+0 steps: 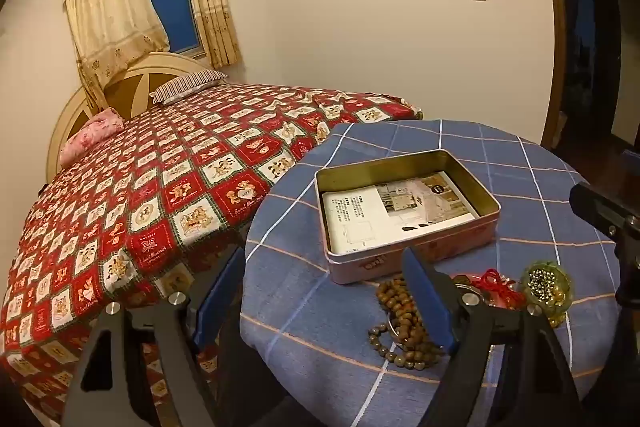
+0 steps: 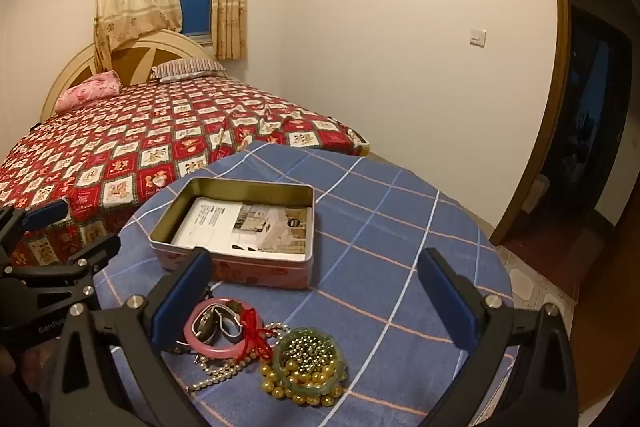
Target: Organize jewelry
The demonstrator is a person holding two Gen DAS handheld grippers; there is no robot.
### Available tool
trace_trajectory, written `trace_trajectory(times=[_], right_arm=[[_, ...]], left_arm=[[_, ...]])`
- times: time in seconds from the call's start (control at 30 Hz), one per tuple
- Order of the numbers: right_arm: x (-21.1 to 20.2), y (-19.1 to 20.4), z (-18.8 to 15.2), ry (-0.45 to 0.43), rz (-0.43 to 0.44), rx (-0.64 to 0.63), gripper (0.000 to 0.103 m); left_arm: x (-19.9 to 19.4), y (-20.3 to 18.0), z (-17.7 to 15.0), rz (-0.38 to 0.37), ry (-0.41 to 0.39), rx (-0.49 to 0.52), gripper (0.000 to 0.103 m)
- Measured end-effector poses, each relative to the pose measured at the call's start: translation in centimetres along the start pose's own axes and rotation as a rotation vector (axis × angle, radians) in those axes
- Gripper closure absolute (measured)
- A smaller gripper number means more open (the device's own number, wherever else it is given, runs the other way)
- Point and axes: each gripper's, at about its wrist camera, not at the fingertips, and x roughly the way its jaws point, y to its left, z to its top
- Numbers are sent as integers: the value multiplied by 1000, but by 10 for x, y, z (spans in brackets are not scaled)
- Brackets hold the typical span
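An open pink tin box (image 1: 412, 259) (image 2: 256, 273) with a printed card inside stands on the round table with a blue checked cloth (image 1: 320, 311) (image 2: 380, 235). In front of it lies jewelry: brown wooden bead strands (image 1: 400, 307), a pink bangle (image 2: 208, 341) with a watch (image 2: 210, 319) inside, a red cord (image 2: 256, 335), a pearl chain (image 2: 224, 371), and a green bangle with gold beads (image 2: 310, 367) (image 1: 546, 285). My left gripper (image 1: 320, 299) is open and empty, its right finger over the wooden beads. My right gripper (image 2: 316, 307) is open and empty above the pile.
A bed with a red patterned quilt (image 1: 160, 195) (image 2: 120, 155) stands just behind and left of the table. A dark doorway (image 2: 592, 115) is on the right. The left gripper's body shows at the left edge of the right wrist view (image 2: 48, 267).
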Motion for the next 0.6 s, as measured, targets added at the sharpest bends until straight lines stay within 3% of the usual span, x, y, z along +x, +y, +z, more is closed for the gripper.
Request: trace_trajectory(times=[0.6], right_arm=[[2,-2,-4,8,6,8,0]], left_arm=[[-1,-2,-1,-6,2,15,22]])
